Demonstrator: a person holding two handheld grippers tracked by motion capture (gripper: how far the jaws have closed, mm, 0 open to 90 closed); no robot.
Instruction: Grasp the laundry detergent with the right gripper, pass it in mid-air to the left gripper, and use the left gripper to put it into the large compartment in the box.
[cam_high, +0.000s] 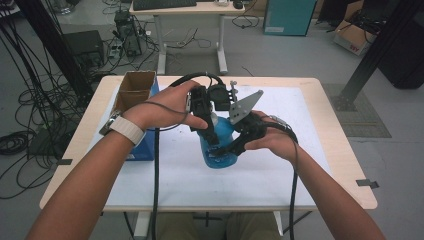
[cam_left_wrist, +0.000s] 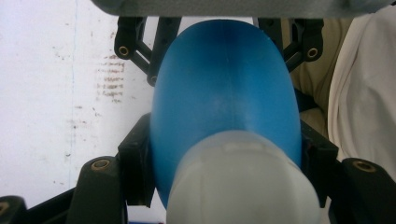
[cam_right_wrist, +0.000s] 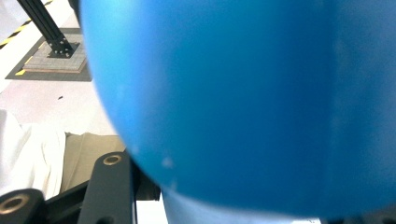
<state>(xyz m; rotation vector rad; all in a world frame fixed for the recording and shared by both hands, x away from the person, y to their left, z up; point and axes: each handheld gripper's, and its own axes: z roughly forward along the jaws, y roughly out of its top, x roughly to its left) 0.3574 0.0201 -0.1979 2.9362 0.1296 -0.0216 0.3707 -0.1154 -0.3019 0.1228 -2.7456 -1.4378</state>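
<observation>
Here the blue bottle (cam_high: 218, 145) sits mid-counter (cam_high: 320, 100), caught between both grippers: the left gripper (cam_high: 205, 131) has its fingers clamped near the pale cap (cam_left_wrist: 243, 186) at twelve o'clock, the right gripper (cam_high: 231, 146) squeezes the body from three o'clock, likely steadying it so the cap can be twisted
</observation>
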